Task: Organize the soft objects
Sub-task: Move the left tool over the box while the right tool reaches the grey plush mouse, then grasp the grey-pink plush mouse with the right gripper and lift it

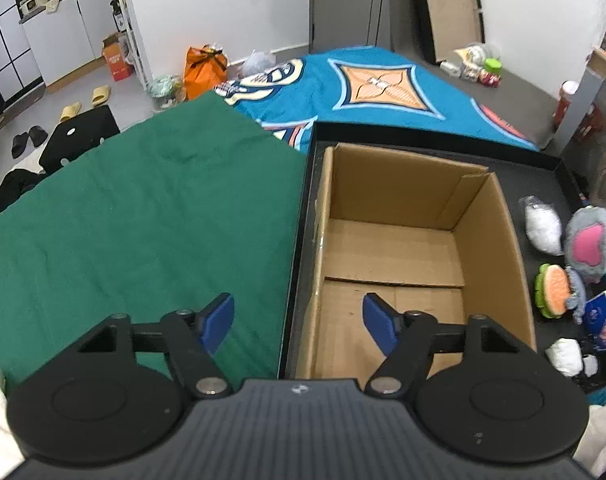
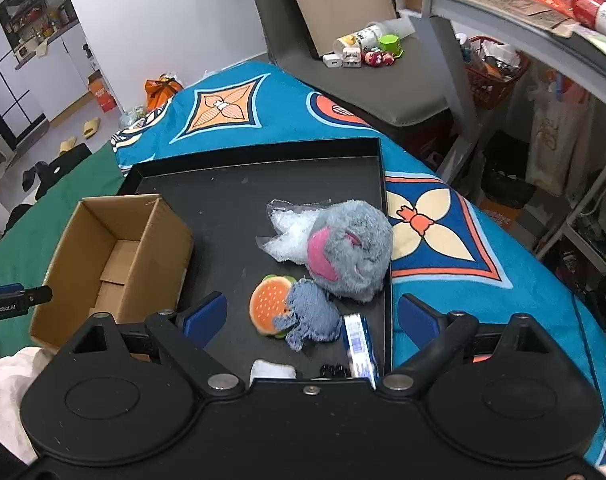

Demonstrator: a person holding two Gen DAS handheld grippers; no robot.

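Note:
An open cardboard box [image 1: 403,248] [image 2: 115,252] stands empty on a black tray [image 2: 231,200] [image 1: 515,168]. To its right on the tray lie a grey and pink plush toy [image 2: 349,246] [image 1: 587,242], a clear bag of white filling [image 2: 289,234] [image 1: 543,226], a burger-shaped plush [image 2: 269,306] [image 1: 553,290] and a blue knitted cloth [image 2: 313,314]. My left gripper [image 1: 299,320] is open and empty over the box's near left wall. My right gripper [image 2: 311,314] is open and empty, hanging above the burger plush and blue cloth.
A blue packet [image 2: 359,346] and a white object [image 2: 273,370] lie at the tray's near edge. A green cloth [image 1: 143,216] covers the surface left of the tray, a blue patterned blanket [image 2: 443,232] the rest. A metal shelf [image 2: 503,40] stands at the right.

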